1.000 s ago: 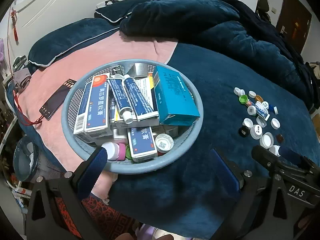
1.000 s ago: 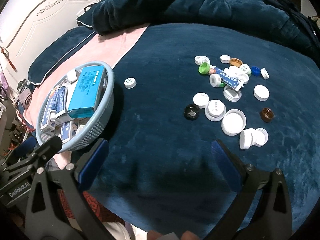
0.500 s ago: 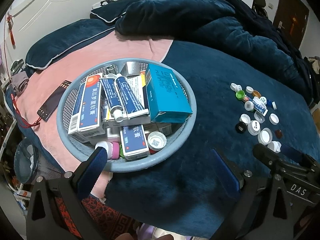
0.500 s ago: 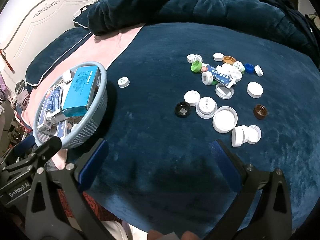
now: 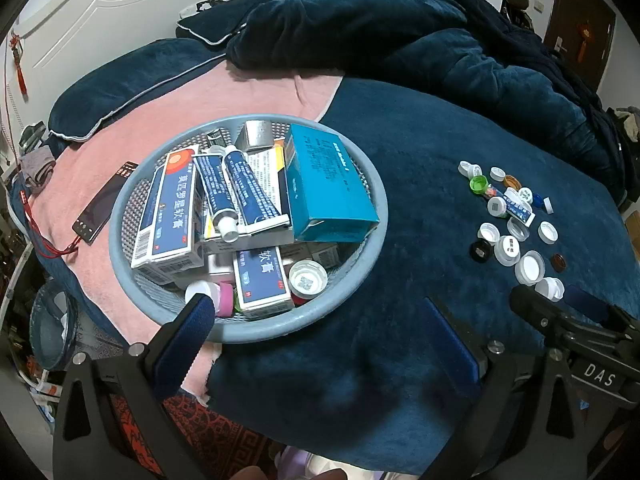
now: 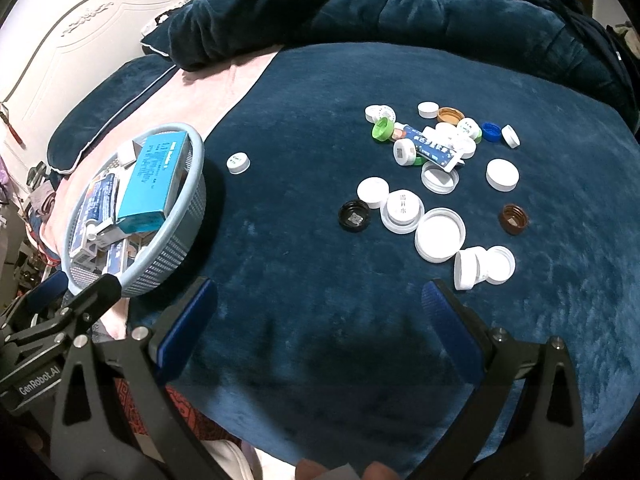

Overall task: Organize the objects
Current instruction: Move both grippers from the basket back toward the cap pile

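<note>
From my remote seat, the round blue basket (image 5: 304, 326) sat on the bed where the pink towel (image 5: 240, 96) met the dark blue blanket (image 5: 420, 168), packed with ointment boxes (image 5: 168, 216) printed in Chinese ending 软膏, two blue tubes (image 5: 240, 188), a teal box (image 5: 324, 184) and a white cap with a QR label (image 5: 308, 279). The scattered bottle caps (image 6: 436, 184) lay well apart on the blanket to its right, one reading 水 on top (image 6: 402, 210), with a small blue tube (image 6: 432, 150) among them and a lone white cap (image 6: 238, 163) near the basket. My left tool (image 5: 320, 344) hovered over the basket's near rim, fingers spread wide, holding nothing; "DAS" showed on the right tool's body at its edge. My right tool (image 6: 320, 320), likewise wide open and empty, hung above bare blanket; "GenRobot.AI" marked the left one. Since the earlier frame the basket had drifted slightly lower-right in the left view, and the caps had slid nearer in the right view.
</note>
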A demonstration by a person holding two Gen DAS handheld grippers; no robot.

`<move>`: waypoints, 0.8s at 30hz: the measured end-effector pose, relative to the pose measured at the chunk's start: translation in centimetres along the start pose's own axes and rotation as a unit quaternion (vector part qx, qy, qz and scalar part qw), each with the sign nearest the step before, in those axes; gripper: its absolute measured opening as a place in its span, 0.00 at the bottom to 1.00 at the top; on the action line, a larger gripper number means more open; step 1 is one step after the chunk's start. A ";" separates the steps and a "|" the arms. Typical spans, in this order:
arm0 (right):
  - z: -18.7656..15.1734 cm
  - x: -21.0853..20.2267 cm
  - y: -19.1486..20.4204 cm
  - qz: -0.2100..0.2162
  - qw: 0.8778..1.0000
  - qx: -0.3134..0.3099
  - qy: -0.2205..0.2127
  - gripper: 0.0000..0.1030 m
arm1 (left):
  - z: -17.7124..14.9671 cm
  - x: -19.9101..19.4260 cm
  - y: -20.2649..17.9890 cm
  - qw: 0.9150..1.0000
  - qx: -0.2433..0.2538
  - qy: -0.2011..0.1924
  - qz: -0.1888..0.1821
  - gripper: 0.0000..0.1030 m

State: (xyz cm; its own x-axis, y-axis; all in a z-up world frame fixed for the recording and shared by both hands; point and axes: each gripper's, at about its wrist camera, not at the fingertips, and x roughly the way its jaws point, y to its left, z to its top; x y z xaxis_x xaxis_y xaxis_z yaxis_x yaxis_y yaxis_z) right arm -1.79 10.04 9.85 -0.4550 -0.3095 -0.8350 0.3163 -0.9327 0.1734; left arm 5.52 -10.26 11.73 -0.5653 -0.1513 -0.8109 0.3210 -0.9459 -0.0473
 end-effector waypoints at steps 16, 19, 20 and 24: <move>-0.4 0.2 -1.7 -0.012 1.000 0.011 0.006 1.00 | -0.2 0.8 -2.0 1.000 0.016 0.007 -0.011 0.99; -0.4 0.3 -2.0 -0.013 1.000 0.014 0.007 1.00 | -0.2 0.7 -2.3 1.000 0.017 0.008 -0.015 0.99; -0.5 0.4 -2.0 -0.013 1.000 0.014 0.008 1.00 | -0.1 0.5 -2.3 1.000 0.014 0.008 -0.021 0.99; 0.2 1.1 -2.0 -0.002 1.000 0.010 0.020 1.00 | 1.1 -0.4 -1.9 0.999 -0.002 0.009 -0.040 0.99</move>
State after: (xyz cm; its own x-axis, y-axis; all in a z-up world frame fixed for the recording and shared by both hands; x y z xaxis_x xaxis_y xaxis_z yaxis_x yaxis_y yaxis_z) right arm -3.06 11.54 8.68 -0.4232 -0.2985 -0.8554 0.2976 -0.9376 0.1800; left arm 4.32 -8.71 12.81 -0.5747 -0.0700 -0.8154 0.2793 -0.9533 -0.1150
